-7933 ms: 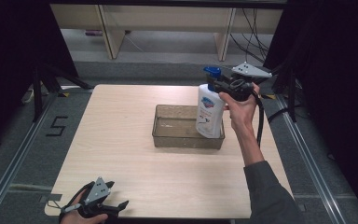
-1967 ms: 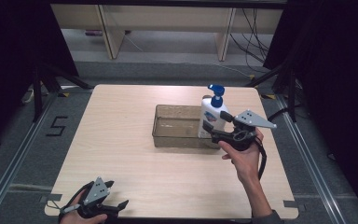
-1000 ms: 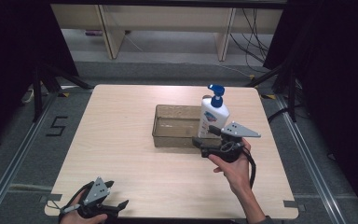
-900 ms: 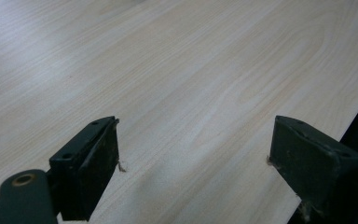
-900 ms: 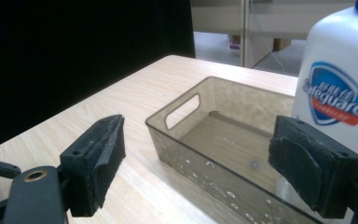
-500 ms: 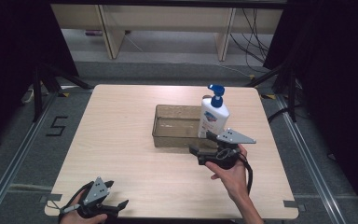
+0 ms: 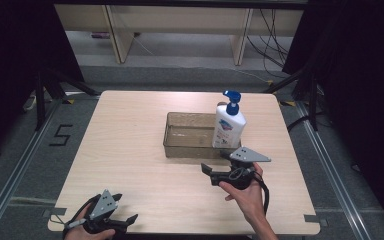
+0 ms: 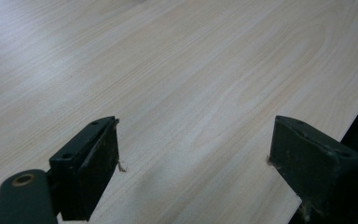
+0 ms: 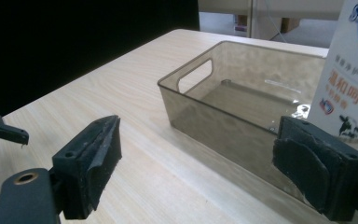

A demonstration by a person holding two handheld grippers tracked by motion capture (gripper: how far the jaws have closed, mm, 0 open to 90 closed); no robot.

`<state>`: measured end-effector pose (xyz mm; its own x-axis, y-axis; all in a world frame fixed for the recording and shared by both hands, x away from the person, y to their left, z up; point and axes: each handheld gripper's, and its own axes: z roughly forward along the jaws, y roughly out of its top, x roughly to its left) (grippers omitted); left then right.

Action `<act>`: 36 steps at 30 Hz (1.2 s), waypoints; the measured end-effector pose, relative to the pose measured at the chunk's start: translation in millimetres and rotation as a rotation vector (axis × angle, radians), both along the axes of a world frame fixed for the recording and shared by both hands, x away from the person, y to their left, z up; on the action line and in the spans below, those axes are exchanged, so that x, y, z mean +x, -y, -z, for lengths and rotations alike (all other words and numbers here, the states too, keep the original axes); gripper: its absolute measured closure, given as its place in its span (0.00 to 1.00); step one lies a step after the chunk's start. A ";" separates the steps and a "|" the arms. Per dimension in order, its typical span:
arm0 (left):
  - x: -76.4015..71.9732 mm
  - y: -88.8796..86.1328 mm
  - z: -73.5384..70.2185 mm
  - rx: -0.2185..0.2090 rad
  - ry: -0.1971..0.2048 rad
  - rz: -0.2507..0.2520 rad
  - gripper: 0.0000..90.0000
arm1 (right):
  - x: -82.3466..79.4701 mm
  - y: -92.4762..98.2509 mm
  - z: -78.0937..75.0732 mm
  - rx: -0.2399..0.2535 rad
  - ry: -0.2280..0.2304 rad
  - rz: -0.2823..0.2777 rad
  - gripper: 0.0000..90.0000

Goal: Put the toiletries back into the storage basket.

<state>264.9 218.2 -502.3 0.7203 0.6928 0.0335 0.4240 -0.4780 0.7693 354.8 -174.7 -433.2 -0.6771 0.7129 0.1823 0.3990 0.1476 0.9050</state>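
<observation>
A white pump bottle [image 7: 228, 127] with a blue head stands upright in the right end of a smoky clear plastic bin [image 7: 166, 135] at the table's middle. My right gripper [image 7: 214, 161] hovers just in front of the bin, apart from the bottle. Its jaws have just been opening, and they stand open with nothing between them. In the right gripper view [image 9: 196, 168] the bin [image 9: 191, 70] and the bottle [image 9: 349, 79] lie close ahead. My left gripper [image 7: 126, 207] rests at the near left corner of the table. It is open over bare wood [image 8: 193, 163].
The light wooden table [image 7: 120, 130] has dark floor on all sides, and its near edge runs just beside the left gripper. Shelving legs and cables stand beyond the far edge. The left gripper's jaw tips [image 9: 0, 130] show at the left of the right gripper view.
My right gripper set the bottle in the bin's right end and let it go. It has since drawn back toward me and sunk lower. The left gripper has stayed put.
</observation>
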 end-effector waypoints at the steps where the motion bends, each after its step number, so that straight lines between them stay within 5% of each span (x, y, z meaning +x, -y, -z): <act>1: -0.3 0.1 0.0 -0.004 -0.001 -0.003 0.17 | -0.4 0.1 1.4 0.002 0.003 -0.003 0.17; 3: -0.3 0.1 -0.1 -0.004 -0.001 -0.004 0.17 | -0.7 0.5 4.9 -0.008 0.022 -0.001 0.17; 7: -0.3 0.2 0.0 0.000 -0.001 0.002 0.17 | -5.4 0.1 9.4 0.006 -0.026 -0.002 0.17; 12: -0.3 0.2 0.1 -0.001 -0.001 0.000 0.17 | -8.3 2.0 16.3 0.001 0.007 -0.003 0.17; 13: 0.0 0.4 0.2 -0.001 0.000 0.002 0.17 | -10.9 1.7 16.5 0.000 -0.021 0.004 0.17; 32: 0.5 0.7 1.2 0.003 -0.001 -0.002 0.17 | -29.7 2.3 29.4 0.002 -0.022 -0.025 0.17; 33: 0.6 0.6 1.2 0.004 -0.002 -0.001 0.17 | -33.2 0.4 29.5 0.022 -0.053 -0.007 0.17; 34: 0.1 0.9 1.0 0.005 0.000 -0.005 0.17 | -31.4 2.2 30.4 -0.007 -0.015 -0.022 0.17; 36: 0.2 0.3 0.6 0.016 0.003 -0.003 0.17 | -34.8 3.6 30.6 -0.018 -0.019 -0.018 0.17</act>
<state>265.1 217.9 -502.9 0.7184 0.6940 0.0466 0.4228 -0.4889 0.7630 320.0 -178.3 -463.9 -0.6862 0.7042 0.1824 0.4132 0.1710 0.8944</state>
